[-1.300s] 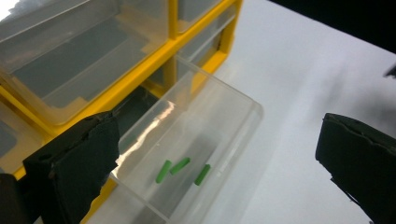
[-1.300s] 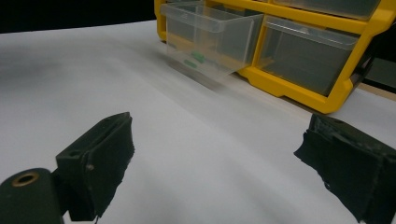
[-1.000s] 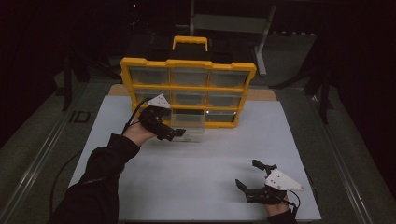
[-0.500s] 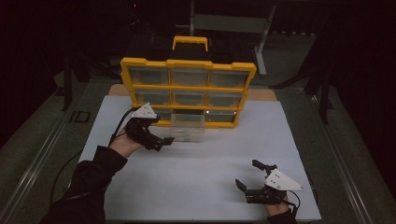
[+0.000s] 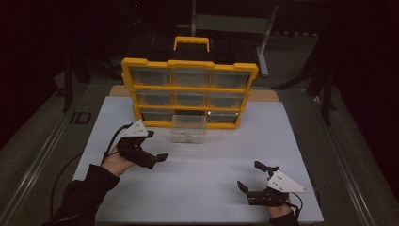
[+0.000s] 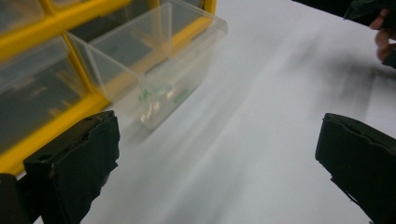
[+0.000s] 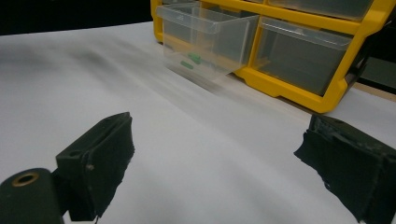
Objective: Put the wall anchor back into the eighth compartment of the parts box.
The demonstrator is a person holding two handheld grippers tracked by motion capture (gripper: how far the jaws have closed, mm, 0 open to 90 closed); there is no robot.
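Note:
A yellow organiser (image 5: 189, 63) with clear drawers stands upright at the back of the white mat (image 5: 197, 193). Its bottom-middle drawer (image 5: 188, 128) is pulled out onto the mat and holds small green pieces (image 7: 189, 60). My left gripper (image 5: 157, 146) hovers open to the drawer's left and slightly nearer, holding nothing. In the left gripper view the drawer (image 6: 149, 60) lies ahead and to the left of the wide-apart jaws. Near the mat's front right, my right gripper (image 5: 250, 175) is open and empty, and the drawer (image 7: 205, 39) and organiser (image 7: 299, 88) lie far ahead of it.
A carry handle (image 5: 192, 42) tops the organiser. Grey table surface and metal rails (image 5: 42, 155) border the mat on both sides. A metal stand (image 5: 226, 21) rises behind the organiser. The right hand (image 6: 380, 28) appears at the top right of the left gripper view.
My left gripper has drawn back from the drawer front, moving left and toward me, and the drawer stays pulled out. The right gripper has not moved.

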